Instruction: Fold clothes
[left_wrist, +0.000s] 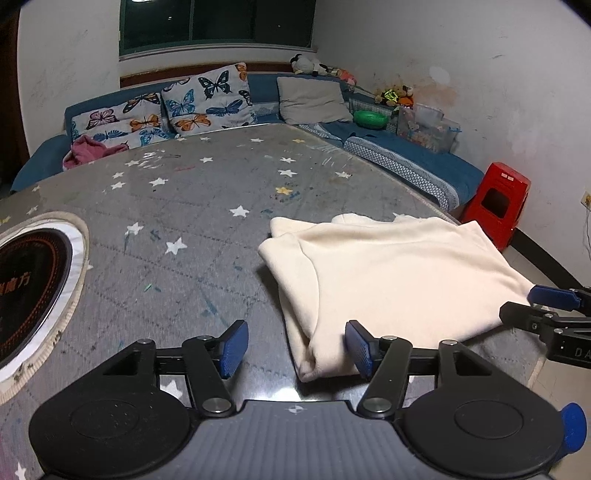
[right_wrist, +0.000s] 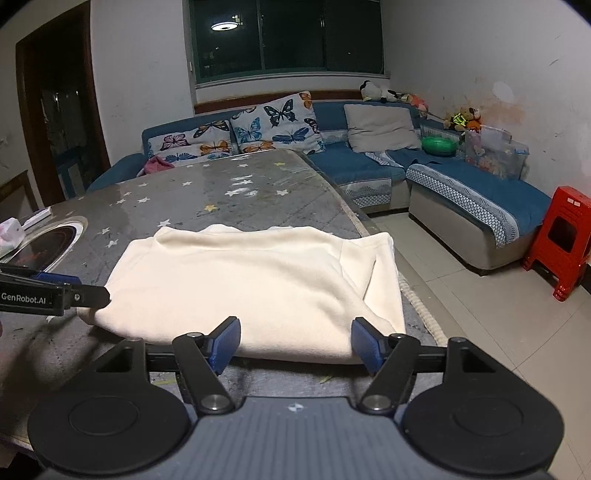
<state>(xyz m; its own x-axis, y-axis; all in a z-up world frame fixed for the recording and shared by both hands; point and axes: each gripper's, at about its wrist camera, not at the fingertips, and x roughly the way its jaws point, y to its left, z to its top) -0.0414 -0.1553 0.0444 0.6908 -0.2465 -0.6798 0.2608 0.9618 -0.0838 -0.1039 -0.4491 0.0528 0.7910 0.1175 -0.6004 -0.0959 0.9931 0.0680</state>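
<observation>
You held the left tongs (left_wrist: 296, 349) wide open, low over the worktop (left_wrist: 177, 206), with nothing between the blue pads (left_wrist: 232, 347). The cream garment (left_wrist: 388, 273) lay folded at your 1 o'clock in the left wrist view, its near left corner just ahead of the right-hand pad and resting on the grey star-printed cover. From that view, the right tongs (left_wrist: 543, 306) came in at 3 o'clock, at the garment's near right edge; whether they touched it could not be told.

Your right tongs (right_wrist: 295, 345) were also spread wide and held nothing. In the right wrist view the garment (right_wrist: 251, 280) sat at 12 o'clock, its near hem lying just beyond both pads, and a folded sleeve lay along its right side close to the worktop (right_wrist: 229, 192) edge. The left tongs (right_wrist: 96, 295) reached in from 9 o'clock, their tip at the garment's left corner.

A round dark inset (left_wrist: 26, 280) sat in the worktop at 9 o'clock in the left view. Beyond the worktop, at 12 o'clock, stood a blue sofa (right_wrist: 480, 192) with butterfly cushions (right_wrist: 273, 125), and a red stool (right_wrist: 561, 236) stood on the floor at 3 o'clock.
</observation>
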